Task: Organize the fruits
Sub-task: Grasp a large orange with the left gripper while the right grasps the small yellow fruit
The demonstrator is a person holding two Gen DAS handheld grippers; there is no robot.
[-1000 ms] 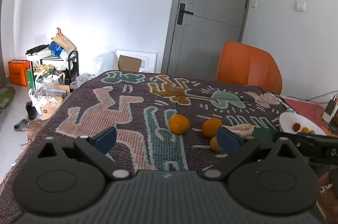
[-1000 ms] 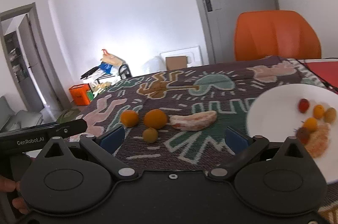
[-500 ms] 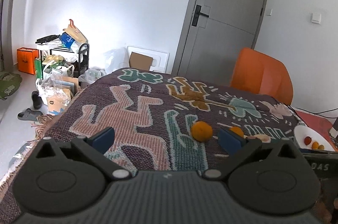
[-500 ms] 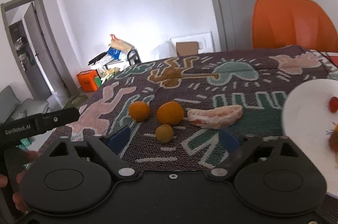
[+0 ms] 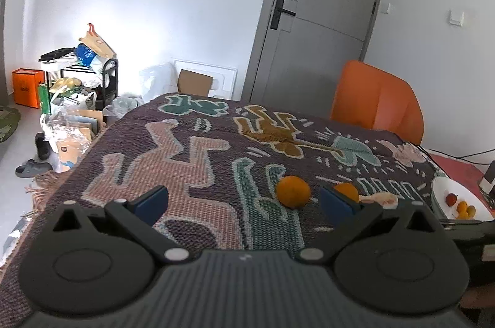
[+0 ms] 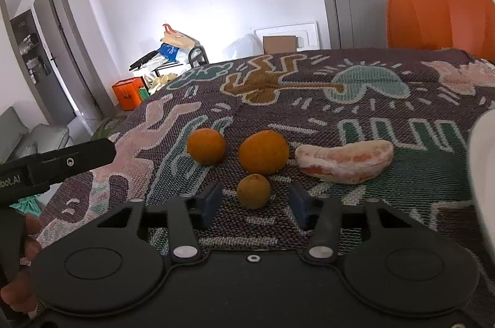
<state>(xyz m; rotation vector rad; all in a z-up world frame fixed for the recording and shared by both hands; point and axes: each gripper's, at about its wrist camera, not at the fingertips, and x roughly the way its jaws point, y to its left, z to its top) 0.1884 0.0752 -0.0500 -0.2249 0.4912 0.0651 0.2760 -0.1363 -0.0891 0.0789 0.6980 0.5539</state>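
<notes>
Woven cloth (image 6: 386,111) carries the fruit. Right gripper (image 6: 255,201) jaws parted, pads flanking the kumquat (image 6: 253,191) without contact. Big orange (image 6: 263,152) just past it at 12 o'clock, small orange (image 6: 206,146) at 10 o'clock, peeled segment (image 6: 343,161) at 2 o'clock. Left gripper (image 5: 243,202) spread wide, holding nothing, above the cloth. Plate (image 5: 439,195) with small fruits at its 3 o'clock

On the patterned woven tablecloth (image 6: 355,87), two round oranges (image 6: 206,146) (image 6: 263,152) sat side by side, a small dull kumquat (image 6: 253,191) just before them, a peeled pomelo wedge (image 6: 343,161) alongside.
</notes>
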